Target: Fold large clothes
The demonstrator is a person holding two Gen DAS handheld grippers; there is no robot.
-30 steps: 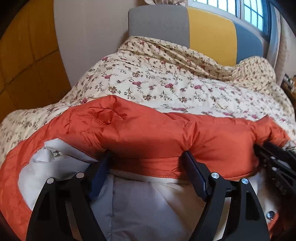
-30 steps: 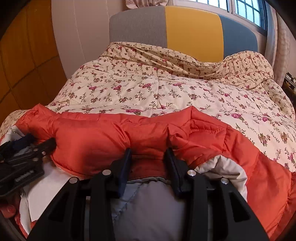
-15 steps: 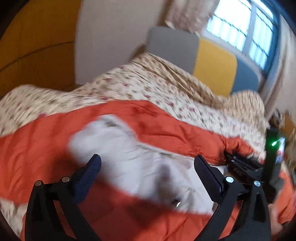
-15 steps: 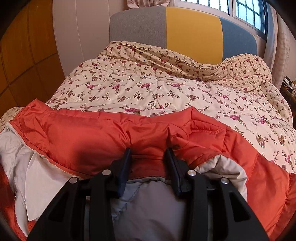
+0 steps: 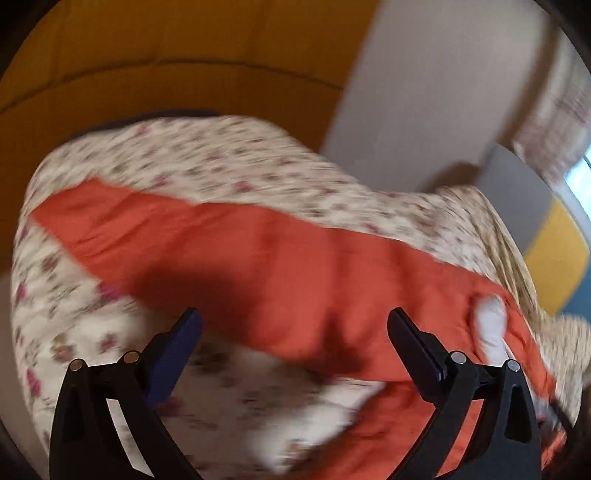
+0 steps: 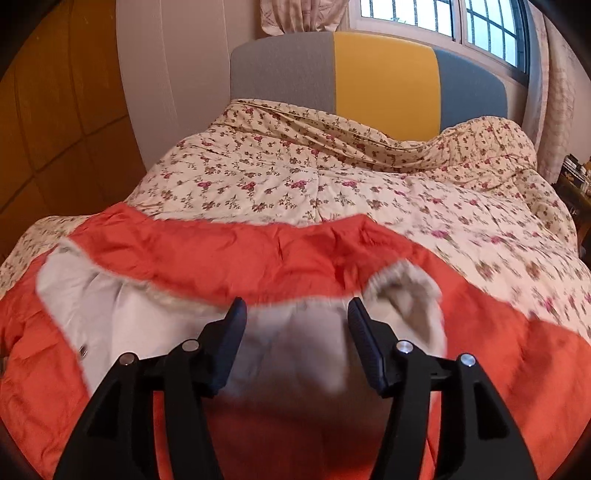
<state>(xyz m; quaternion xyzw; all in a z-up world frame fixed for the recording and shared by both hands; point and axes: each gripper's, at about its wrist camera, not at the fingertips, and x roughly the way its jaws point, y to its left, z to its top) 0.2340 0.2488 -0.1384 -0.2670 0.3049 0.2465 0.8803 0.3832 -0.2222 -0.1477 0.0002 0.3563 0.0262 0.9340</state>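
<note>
Right wrist view looks up a bed under a floral quilt (image 6: 332, 184), toward a grey, yellow and blue headboard (image 6: 384, 77) at 12 o'clock below a barred window (image 6: 443, 18), with wood panelling (image 6: 55, 122) at 9 o'clock. An orange padded jacket (image 6: 229, 254), pale lining up, lies across the quilt's near end. The right gripper (image 6: 295, 317) is spread and holds nothing. In the blurred left wrist view the left gripper (image 5: 293, 328) is spread wide above the jacket, bare quilt showing from 9 to 12 o'clock.

A floral quilt (image 6: 332, 192) covers the bed below a grey, yellow and blue headboard (image 6: 384, 81)
</note>
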